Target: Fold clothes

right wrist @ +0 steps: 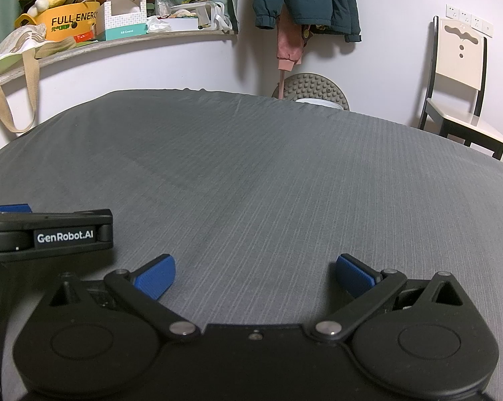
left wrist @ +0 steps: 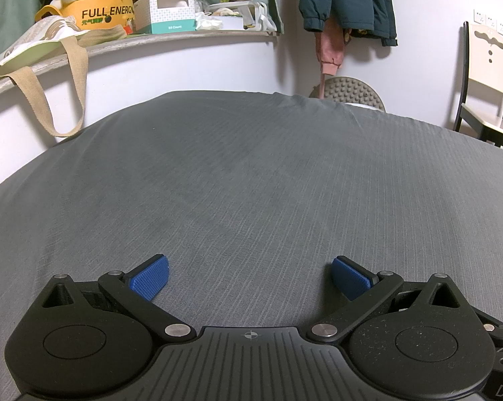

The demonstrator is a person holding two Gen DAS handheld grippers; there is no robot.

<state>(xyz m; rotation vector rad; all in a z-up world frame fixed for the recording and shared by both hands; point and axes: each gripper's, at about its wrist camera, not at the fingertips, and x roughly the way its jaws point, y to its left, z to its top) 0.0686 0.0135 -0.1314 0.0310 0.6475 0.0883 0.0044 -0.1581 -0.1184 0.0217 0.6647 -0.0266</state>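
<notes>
Grey bed sheet [left wrist: 251, 167] lies bare, no soft garment visible to pinch; both hand-held grippers [left wrist: 249, 279] [right wrist: 254, 277] spread wide.

Bedsheet [left wrist: 251, 167] – grey ribbed cloth, matt; blue pads [right wrist: 156, 277] – textured plastic.

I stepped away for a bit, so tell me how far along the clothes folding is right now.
Nothing looks done: no folded garment shows on the grey bedsheet. Nothing is in hand either; the left gripper and right gripper are both open and empty above the sheet. Everything is left, and no garment to fold is in view on the bed.
</notes>
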